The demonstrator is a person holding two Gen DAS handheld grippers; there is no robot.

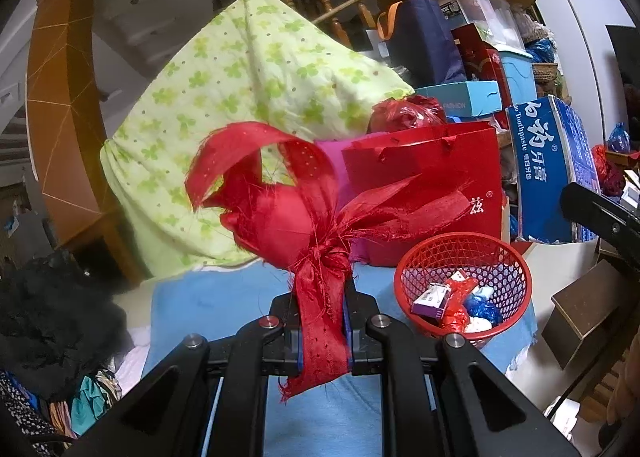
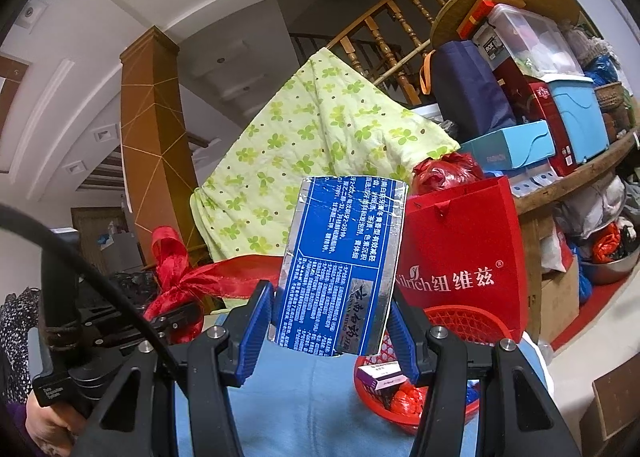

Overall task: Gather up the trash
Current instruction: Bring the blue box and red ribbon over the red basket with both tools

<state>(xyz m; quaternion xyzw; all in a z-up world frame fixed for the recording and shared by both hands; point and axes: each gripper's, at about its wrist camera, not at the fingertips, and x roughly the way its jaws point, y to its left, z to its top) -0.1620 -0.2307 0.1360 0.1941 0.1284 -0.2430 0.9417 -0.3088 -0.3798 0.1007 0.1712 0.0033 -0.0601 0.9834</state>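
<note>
Over the blue cloth (image 1: pixel 224 297), red basket (image 1: pixel 464 285) sits fwd-right of the left gripper (image 1: pixel 322 337), low-right of the right gripper (image 2: pixel 332 333). Right appears nearer. Left jaws nearly shut, clamping red ribbon bow (image 1: pixel 296 209). Right jaws approx. half open, gripping flattened blue box (image 2: pixel 340 261), long axis upright.

The red basket (image 2: pixel 460 317) is mostly hidden behind the flattened box (image 2: pixel 340 261), apparently toothpaste packaging.
</note>
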